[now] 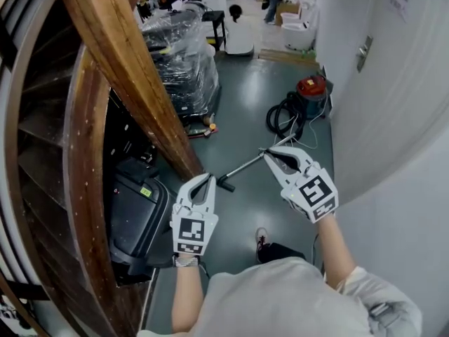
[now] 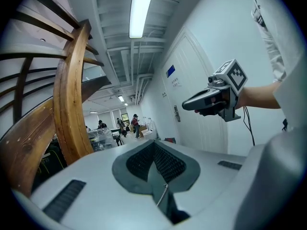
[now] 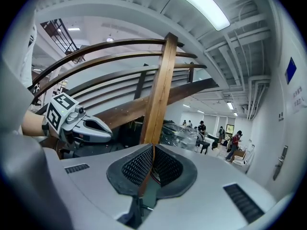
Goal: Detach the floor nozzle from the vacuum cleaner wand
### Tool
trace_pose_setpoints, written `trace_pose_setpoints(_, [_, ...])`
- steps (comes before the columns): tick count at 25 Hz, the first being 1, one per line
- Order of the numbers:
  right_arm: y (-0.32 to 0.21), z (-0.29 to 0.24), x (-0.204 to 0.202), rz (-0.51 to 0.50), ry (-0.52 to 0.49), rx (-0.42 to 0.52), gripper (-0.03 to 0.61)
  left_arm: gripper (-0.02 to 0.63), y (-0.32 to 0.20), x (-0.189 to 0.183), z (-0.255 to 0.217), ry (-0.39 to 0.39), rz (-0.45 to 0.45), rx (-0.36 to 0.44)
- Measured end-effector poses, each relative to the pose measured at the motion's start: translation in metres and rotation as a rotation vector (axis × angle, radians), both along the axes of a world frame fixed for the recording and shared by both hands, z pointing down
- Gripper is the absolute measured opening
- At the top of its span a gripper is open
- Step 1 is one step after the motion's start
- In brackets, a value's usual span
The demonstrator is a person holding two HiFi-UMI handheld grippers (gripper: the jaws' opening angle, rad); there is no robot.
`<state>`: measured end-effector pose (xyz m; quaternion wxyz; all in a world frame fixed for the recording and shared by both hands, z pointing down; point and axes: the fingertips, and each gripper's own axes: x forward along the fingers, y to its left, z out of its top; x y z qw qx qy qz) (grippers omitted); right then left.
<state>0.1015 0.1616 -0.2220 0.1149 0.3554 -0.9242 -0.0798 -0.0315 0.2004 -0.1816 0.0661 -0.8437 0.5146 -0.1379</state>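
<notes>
both tools are held out in front of the person, and neither carries anything. the left tongs [image 1: 210,180] are clenched flat together with nothing between the pads. the right tongs [image 1: 267,152] are likewise closed and empty, as each gripper view shows plainly.

the task's thing lies ahead on the grey floor [image 1: 245,97]. the slim wand [image 1: 245,168] runs slantwise there, and in the head view it shows between the two tools, not touched by either. its near end carries a dark end piece [image 1: 226,184], which may be the floor nozzle, though it is too small to say for sure. farther on, by the white wall [image 1: 393,118], stands the red-topped vacuum cleaner [image 1: 311,90] with its black hose [image 1: 283,118] coiled beside it. a wooden stair beam [image 1: 133,69] slants up on the left.

by my reading the job is at the approach step, with nothing detached yet. the next move calls for getting down to the floor and opening both tongs. one should then grip the wand and the other the nozzle, before pulling them apart along the tube's line.
</notes>
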Motion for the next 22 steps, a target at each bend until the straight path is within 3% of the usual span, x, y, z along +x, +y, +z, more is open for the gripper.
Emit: trace_pose_setpoints(22, [-0.143,-0.007,0.014,-0.115,0.038,0.037,0.031,0.002,-0.149,0.033,-0.009,0.006,-0.08,0.029])
